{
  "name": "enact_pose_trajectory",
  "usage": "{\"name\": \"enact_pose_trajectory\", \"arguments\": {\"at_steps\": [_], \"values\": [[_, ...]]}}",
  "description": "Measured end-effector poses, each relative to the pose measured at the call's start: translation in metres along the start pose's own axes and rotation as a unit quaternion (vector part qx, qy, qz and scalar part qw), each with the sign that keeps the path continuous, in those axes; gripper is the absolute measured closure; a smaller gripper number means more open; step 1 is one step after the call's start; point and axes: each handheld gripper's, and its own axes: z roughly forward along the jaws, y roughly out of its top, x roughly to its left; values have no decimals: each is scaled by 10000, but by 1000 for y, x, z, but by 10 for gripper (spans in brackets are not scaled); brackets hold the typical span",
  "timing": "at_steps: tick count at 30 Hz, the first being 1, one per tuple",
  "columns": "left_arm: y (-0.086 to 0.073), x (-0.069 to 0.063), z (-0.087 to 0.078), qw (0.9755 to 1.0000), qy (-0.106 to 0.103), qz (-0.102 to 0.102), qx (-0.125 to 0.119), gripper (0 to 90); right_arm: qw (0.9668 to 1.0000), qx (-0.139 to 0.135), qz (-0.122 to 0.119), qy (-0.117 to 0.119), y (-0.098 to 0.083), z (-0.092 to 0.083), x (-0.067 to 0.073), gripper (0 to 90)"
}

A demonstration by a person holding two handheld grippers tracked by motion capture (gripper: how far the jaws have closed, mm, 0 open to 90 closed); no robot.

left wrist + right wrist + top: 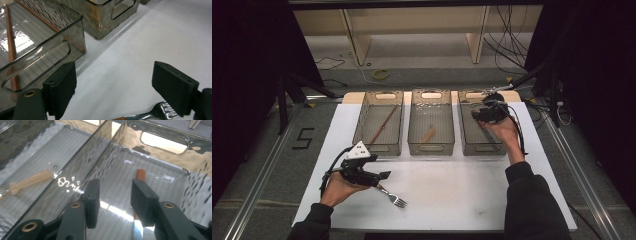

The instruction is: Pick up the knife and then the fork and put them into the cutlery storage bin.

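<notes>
Here the left gripper [384,175] gapes beside a fork [395,199]; the right gripper [113,195], parted, hangs inside the right bin [472,145] over a knife [140,174].

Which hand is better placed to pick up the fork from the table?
The left. The left tool sits open right beside the fork, while the right tool is over the right bin.

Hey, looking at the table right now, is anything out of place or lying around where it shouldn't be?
One thing stands out: a fork lies loose on the white table, outside the three bins, right by the open left gripper. The other utensils lie inside the bins. Nothing looks spilled or broken.
</notes>
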Motion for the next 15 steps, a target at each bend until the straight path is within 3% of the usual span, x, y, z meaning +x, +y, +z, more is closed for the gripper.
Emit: {"name": "enact_pose_trajectory", "arguments": {"at_steps": [10,15], "values": [[-2,6,-3,9999,96,-26,45,195,9992,-226,-161,293,-6,-23,18,421],[-3,12,-7,9998,197,-32,95,200,9974,-368,-318,537,-16,-39,33,400]]}}
